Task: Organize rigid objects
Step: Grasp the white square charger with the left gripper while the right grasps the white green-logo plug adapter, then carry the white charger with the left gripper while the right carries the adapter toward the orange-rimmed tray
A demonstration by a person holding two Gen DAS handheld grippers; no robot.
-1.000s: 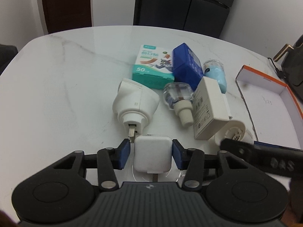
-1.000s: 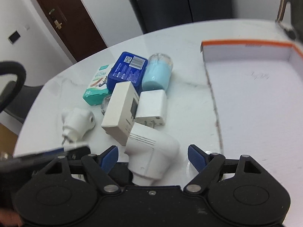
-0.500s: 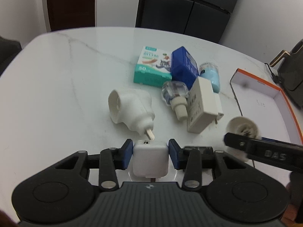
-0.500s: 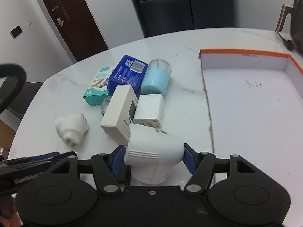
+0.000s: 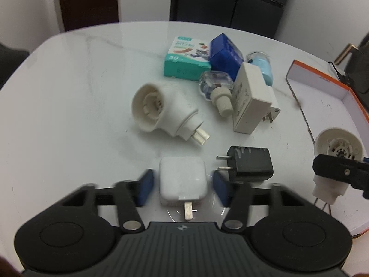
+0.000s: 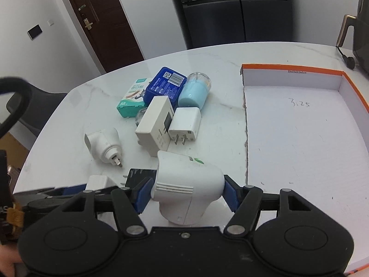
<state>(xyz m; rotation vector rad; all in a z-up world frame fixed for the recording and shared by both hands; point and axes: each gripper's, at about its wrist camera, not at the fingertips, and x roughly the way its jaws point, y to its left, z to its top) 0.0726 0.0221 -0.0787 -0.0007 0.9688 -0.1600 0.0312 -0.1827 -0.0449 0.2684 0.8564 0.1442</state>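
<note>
Low in the right wrist frame, the right tongs (image 6: 185,195) were clamped on a smooth white angled plug-in device (image 6: 188,184) with moulded vent slits and a small green leaf mark. To its right lay the shallow white box (image 6: 299,143) with an orange rim, "3.25" handwritten inside and "33x23x12.5x5cm" printed on its far wall. At the frame's centre sat a glossy white charger cube (image 6: 185,127) with two metal prongs, touching a cream rectangular adapter (image 6: 155,125) with fine print too small to read. Above them lay a blue box (image 6: 166,85) bearing a barcode label, a teal carton (image 6: 132,101) marked "50", and a pale blue cylinder (image 6: 194,91) under a clear cap.

Low in the left wrist frame, the left tongs (image 5: 182,187) stood slightly parted around a rounded white square charger (image 5: 182,179) on the marble surface (image 5: 69,92), pads just clear of its sides. Just right of it lay a black charger (image 5: 250,165); above, a second white angled plug-in (image 5: 165,109) and a clear faceted bottle (image 5: 215,84).
</note>
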